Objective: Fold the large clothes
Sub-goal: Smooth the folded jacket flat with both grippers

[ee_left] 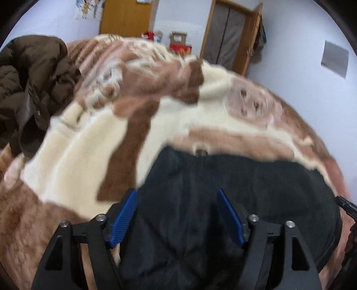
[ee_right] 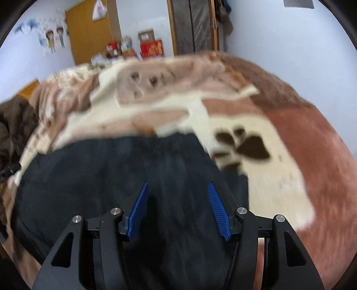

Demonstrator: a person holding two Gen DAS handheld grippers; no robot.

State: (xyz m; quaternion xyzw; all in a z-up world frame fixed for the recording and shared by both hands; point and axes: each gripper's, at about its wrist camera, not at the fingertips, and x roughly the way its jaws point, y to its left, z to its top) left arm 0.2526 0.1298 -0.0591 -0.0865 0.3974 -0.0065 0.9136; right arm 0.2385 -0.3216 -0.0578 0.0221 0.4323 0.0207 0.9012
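- The left gripper [ee_left: 178,215] has its two blue-padded fingers [ee_left: 123,219] spread wide, with nothing between them; they hover over the dark cloth below.
- The right gripper [ee_right: 179,210] is likewise wide open, its blue fingers [ee_right: 138,212] apart and holding nothing, poised above the same cloth.
- One black garment [ee_left: 234,200] lies spread on the bed, near its front edge; in the right wrist view it [ee_right: 100,178] fills the lower left and centre. Both views are motion-blurred, so I cannot tell what kind of garment it is or how it is folded.
- It rests on one fleecy blanket [ee_left: 78,145] patterned in cream, tan and brown; the right wrist view shows a dark paw print [ee_right: 245,147] on the blanket just beside the garment's right edge.
- One dark brown padded coat [ee_left: 29,89] lies bunched at the far left of the bed, well apart from the black garment.
- Beyond the bed stand pale walls, a yellow-brown wooden door [ee_right: 91,31] and a wood-framed doorway [ee_left: 227,38] with grey panels.
- Red boxes and cartons [ee_right: 151,48] are piled between the door and the doorway, too blurred to count.
- Cartoon stickers [ee_right: 51,38] decorate the wall left of the door; a white plastic bag [ee_right: 99,10] hangs on the door.
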